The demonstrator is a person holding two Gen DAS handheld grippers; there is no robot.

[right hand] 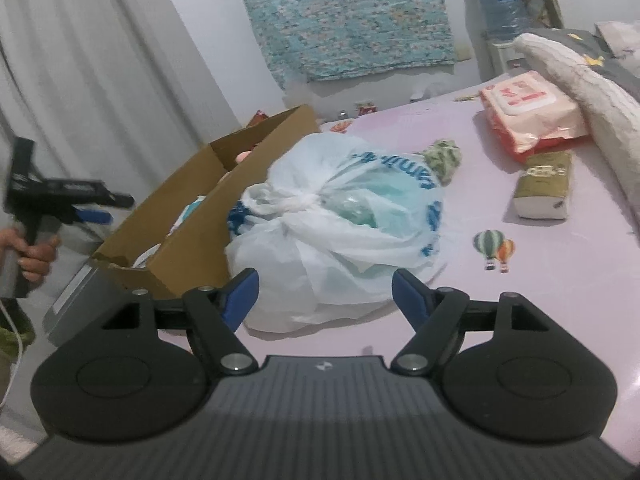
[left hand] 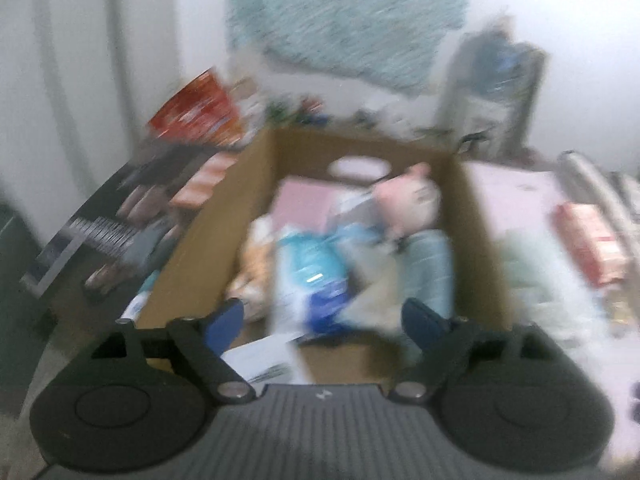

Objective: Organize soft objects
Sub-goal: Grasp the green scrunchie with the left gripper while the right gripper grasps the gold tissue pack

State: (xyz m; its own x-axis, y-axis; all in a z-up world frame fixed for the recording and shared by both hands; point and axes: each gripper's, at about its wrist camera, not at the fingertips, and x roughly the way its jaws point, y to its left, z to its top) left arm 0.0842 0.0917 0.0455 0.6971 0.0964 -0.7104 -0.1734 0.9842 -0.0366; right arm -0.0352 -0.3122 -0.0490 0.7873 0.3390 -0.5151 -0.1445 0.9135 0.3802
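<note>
Your left claw (left hand: 322,314) hangs over the box (left hand: 192,264) with its jaws spread wide and nothing between the pads; that view is badly blurred. No earlier view backs any motion, so take it only as open and empty. From the right wrist view you can see the same claw at the far left, gripped by your hand (right hand: 34,256) beside the box's near corner.

Inside the box, left to right, lie a tan bundle (left hand: 250,276), a white and blue pack (left hand: 308,276), a pale blue cloth (left hand: 430,268) and, toward the far wall, a pink plush (left hand: 408,198). Details of these cannot be made out through the blur.

Your right claw (right hand: 324,294) is also apart, pads touching nothing. It points at the knotted white bag (right hand: 336,232), which sits on the pink sheet (right hand: 540,300) just beside the box's right wall; the bag's near edge lies between the two pads but is not pressed.

Further right on the sheet, a small green bundle (right hand: 442,158) rests behind the bag. Beyond it lie a red and white wipes pack (right hand: 528,116) and, nearer you, a brown tissue pack (right hand: 544,184), well apart from the bag. A grey-white pillow (right hand: 588,100) lies along the right edge, touching the wipes pack.
</note>
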